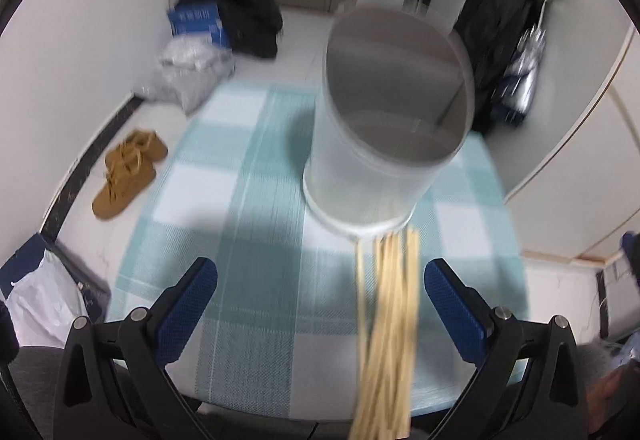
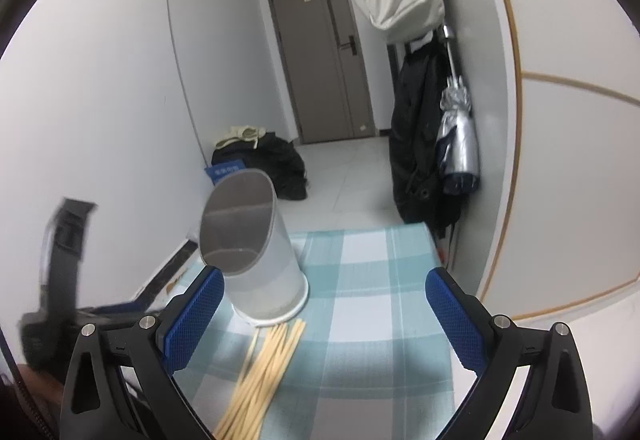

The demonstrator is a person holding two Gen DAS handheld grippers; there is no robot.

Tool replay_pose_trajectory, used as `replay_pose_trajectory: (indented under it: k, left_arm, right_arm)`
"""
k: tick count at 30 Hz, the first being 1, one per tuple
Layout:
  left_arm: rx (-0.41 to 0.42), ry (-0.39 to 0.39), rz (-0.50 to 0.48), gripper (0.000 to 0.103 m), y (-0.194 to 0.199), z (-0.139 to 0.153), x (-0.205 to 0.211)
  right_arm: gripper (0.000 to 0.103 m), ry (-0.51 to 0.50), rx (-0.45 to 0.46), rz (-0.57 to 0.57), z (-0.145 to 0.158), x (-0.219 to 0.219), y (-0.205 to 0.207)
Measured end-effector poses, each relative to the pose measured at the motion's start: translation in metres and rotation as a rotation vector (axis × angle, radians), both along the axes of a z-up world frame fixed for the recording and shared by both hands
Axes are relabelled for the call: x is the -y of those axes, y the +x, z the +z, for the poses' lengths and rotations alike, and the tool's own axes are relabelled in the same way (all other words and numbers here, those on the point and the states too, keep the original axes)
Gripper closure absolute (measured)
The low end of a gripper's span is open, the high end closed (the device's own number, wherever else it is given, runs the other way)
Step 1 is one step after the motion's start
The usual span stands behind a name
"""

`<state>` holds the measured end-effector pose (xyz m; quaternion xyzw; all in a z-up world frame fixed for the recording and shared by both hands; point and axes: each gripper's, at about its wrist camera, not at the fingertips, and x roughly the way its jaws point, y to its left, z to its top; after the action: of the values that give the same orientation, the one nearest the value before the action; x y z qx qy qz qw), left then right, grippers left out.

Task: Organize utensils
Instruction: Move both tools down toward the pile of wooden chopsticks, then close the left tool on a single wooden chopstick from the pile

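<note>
A tall frosted white holder cup [image 1: 384,128] stands empty on the teal-and-white checked cloth [image 1: 248,232]. A bundle of pale wooden chopsticks [image 1: 390,328] lies flat on the cloth, tips against the cup's base. My left gripper [image 1: 320,304] hangs open above the cloth, the chopsticks lying below between its blue pads. In the right wrist view the same cup [image 2: 252,248] is ahead left and the chopsticks [image 2: 264,372] lie lower left. My right gripper [image 2: 324,316] is open and empty, its left pad [image 2: 192,320] close beside the cup. The left gripper's black body [image 2: 60,280] blurs at the far left.
The table [image 2: 400,340] ends near a white wall on the right. On the floor are brown shoes [image 1: 128,168], plastic bags [image 1: 188,76] and a dark clothes pile [image 1: 248,20]. A black coat [image 2: 416,144] and folded umbrella [image 2: 458,136] hang on the right by a door [image 2: 320,52].
</note>
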<state>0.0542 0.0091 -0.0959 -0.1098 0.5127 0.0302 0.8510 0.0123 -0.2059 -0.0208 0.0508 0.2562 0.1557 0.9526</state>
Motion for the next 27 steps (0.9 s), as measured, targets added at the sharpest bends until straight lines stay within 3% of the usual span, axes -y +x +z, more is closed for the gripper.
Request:
replay_pose_trajectory:
  k: [3,5,7,12,18,21,24,27]
  left_arm:
    - [-0.078,0.0,-0.007,0.002,0.01,-0.015,0.002]
    - [-0.078,-0.076,-0.019,0.006,0.018,-0.025,0.009]
    - [-0.098,-0.083,-0.027,0.008,0.025,-0.029,0.013]
    - [-0.122,-0.048,-0.032,0.013,0.036,-0.033,0.021]
    - [-0.121,0.052,-0.037,0.03,0.041,-0.035,0.035]
    - [-0.112,0.047,-0.046,0.036,0.034,-0.034,0.047]
    - [-0.109,0.048,-0.045,0.052,0.03,-0.03,0.054]
    - [-0.122,0.074,-0.055,0.079,0.032,-0.028,0.056]
  right_arm:
    - [0.001,0.006,-0.034,0.016,-0.011,0.001,0.007]
    - [0.001,0.01,-0.053,0.02,-0.018,0.002,0.013]
    - [0.002,0.009,-0.066,0.019,-0.023,0.004,0.017]
    - [0.002,0.018,-0.093,0.018,-0.03,0.007,0.029]
    - [0.002,0.041,-0.119,0.014,-0.036,0.011,0.036]
    - [0.002,0.054,-0.131,0.014,-0.037,0.014,0.039]
    - [0.002,0.057,-0.131,0.016,-0.038,0.014,0.038]
    - [0.002,0.048,-0.12,0.02,-0.036,0.013,0.035]
